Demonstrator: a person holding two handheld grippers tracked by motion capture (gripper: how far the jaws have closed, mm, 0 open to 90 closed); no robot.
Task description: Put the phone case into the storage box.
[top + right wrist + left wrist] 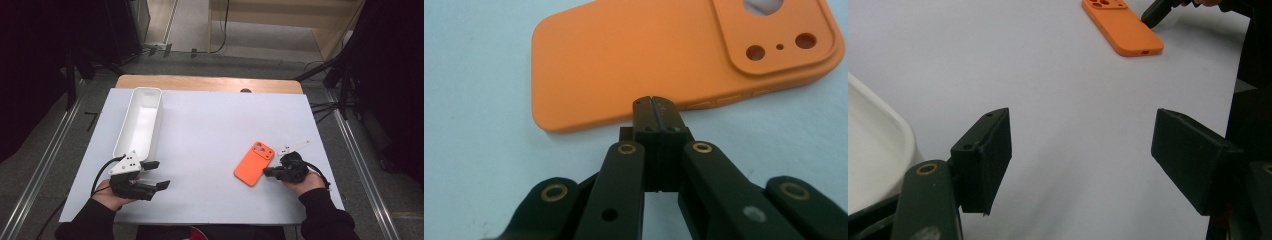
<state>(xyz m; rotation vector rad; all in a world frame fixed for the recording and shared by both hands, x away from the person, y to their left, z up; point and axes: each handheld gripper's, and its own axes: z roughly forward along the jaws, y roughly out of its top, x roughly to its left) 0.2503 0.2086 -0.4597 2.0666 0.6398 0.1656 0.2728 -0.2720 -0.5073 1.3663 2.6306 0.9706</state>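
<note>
Orange phone case (254, 163) lies near the tabletop's right edge; your right gripper (267, 172), jaws pressed together, noses its side. Left gripper (159, 174) waits spread. Next, nudge it toward the white bin (140, 121).

Phone case (254, 163) was plain orange, no pattern. Bin (139, 121) was white. Table cover (215, 130) was plain pale white-grey over a light wooden tabletop (200, 82). Both grippers, left (155, 175) and right (268, 172), were black; the left's top plate (126, 163) was grey. Sleeves (325, 215) were black.
</note>
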